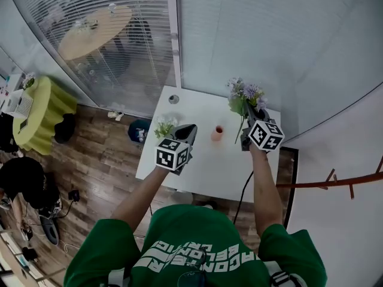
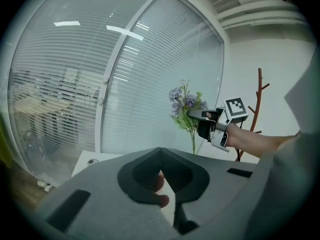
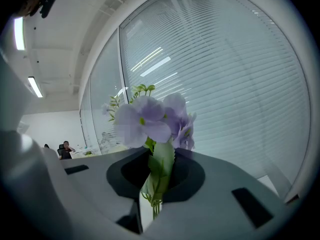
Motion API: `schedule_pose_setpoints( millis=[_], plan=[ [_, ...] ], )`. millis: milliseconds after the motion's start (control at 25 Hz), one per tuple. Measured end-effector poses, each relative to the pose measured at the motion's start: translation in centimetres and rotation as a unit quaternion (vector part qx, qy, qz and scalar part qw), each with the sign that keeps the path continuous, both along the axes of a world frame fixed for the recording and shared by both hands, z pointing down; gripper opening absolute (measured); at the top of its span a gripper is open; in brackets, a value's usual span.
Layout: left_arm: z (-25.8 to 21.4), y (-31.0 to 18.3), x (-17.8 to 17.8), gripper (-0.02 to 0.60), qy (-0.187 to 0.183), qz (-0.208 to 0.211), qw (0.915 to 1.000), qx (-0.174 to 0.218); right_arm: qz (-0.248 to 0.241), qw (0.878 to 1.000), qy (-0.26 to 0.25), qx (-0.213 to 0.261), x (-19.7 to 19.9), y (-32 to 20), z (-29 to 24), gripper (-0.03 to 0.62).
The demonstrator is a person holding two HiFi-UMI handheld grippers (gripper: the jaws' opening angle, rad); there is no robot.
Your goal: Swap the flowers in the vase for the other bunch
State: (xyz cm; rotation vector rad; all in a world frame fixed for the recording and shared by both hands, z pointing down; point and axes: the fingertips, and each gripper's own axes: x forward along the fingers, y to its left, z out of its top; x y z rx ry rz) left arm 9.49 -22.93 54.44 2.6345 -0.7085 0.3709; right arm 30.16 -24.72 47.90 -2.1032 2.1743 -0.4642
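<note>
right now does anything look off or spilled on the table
Nothing is spilled or tipped. The vase stands upright and looks empty, the white bunch lies near the left edge of the table, and the purple bunch is up off it, clamped by its stems in the jaws of the right gripper.

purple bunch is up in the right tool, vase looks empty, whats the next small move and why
Probably shift the right tool left until the stems of the purple flowers hang over the vase: its mouth looks empty, the bunch is gripped upright just right of it, white flowers lie aside.
</note>
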Motion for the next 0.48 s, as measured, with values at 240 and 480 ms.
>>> schedule_pose_setpoints(
  millis=[240,480],
  plan=[
    [1.4,-2.4,-0.8,0.005,-0.008,-0.001,1.0,-0.002,-0.007,1.0,-0.002,0.01,-1.3,-3.1,1.4,0.043],
    [2.4,-4.8,-1.1,0.005,-0.019,0.001,0.9998,-0.005,-0.011,1.0,-0.009,0.009,-1.9,-6.0,2.6,0.043]
  ],
)
